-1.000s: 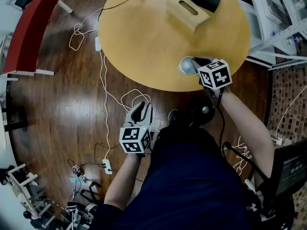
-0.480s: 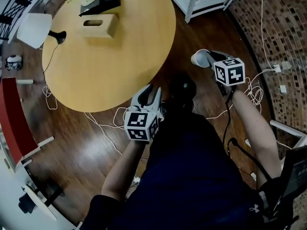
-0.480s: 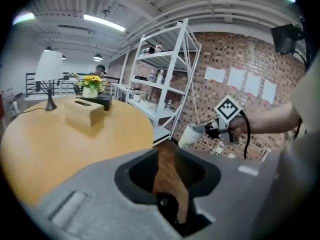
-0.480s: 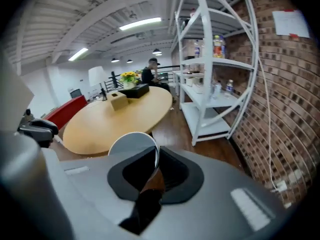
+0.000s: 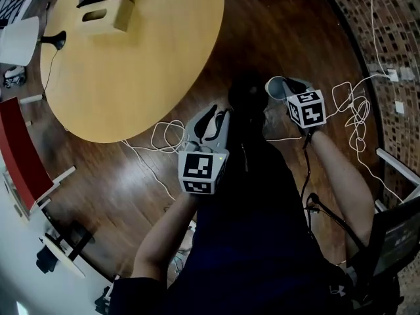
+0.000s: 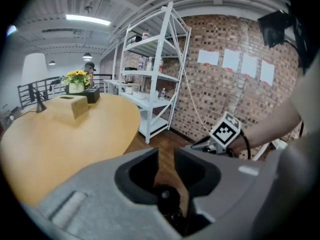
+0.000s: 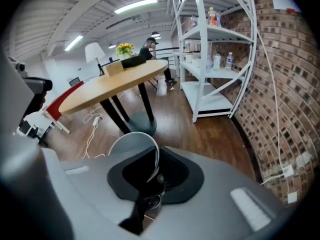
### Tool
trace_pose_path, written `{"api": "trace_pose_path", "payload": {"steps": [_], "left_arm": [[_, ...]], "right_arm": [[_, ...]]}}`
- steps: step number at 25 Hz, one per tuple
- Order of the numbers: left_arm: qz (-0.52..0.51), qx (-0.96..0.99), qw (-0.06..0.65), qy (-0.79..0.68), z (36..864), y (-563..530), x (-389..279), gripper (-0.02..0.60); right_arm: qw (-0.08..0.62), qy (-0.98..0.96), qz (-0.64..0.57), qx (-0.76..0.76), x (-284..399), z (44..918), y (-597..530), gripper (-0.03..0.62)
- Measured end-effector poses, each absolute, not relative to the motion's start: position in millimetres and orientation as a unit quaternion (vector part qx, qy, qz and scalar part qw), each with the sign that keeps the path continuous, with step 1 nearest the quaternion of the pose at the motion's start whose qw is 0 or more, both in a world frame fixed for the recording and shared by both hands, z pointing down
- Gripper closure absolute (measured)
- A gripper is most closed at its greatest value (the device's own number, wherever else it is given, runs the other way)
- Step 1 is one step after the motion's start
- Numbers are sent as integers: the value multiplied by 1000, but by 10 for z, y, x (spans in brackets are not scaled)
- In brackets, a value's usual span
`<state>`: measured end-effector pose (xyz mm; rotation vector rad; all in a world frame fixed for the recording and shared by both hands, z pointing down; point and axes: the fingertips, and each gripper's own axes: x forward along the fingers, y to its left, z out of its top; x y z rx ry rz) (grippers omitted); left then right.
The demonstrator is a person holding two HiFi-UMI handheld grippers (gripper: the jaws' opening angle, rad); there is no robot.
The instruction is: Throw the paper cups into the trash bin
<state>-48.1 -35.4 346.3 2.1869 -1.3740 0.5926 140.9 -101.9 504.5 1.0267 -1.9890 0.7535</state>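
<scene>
- Head view: the right gripper (image 5: 289, 87) is out over the wooden floor (image 5: 111, 176), apart from the round table (image 5: 131, 64), and carries the paper cup (image 5: 275, 88) at its tip. I judge the cup is on its way to the bin, but no trash bin shows in any view. The left gripper (image 5: 214, 119) hangs close to the person's body, near the table edge.
- Left gripper view: the jaws stand a little apart and only floor shows in the gap, so nothing is held. It is probably kept free because one light cup needs only one gripper.
- Right gripper view: the jaws are closed on the cup (image 7: 131, 146), and its thin wall near the rim stands between them. Such a pinch keeps the cup steady and should let it fall at once when the jaws part. Too much squeeze could crush the paper.
</scene>
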Motion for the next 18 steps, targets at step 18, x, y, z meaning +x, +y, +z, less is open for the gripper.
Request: {"api": "trace_pose_path", "payload": {"steps": [18], "left_arm": [[253, 830, 311, -388, 5040, 378, -477, 482]], "right_arm": [[387, -785, 295, 383, 745, 6829, -417, 560]]}}
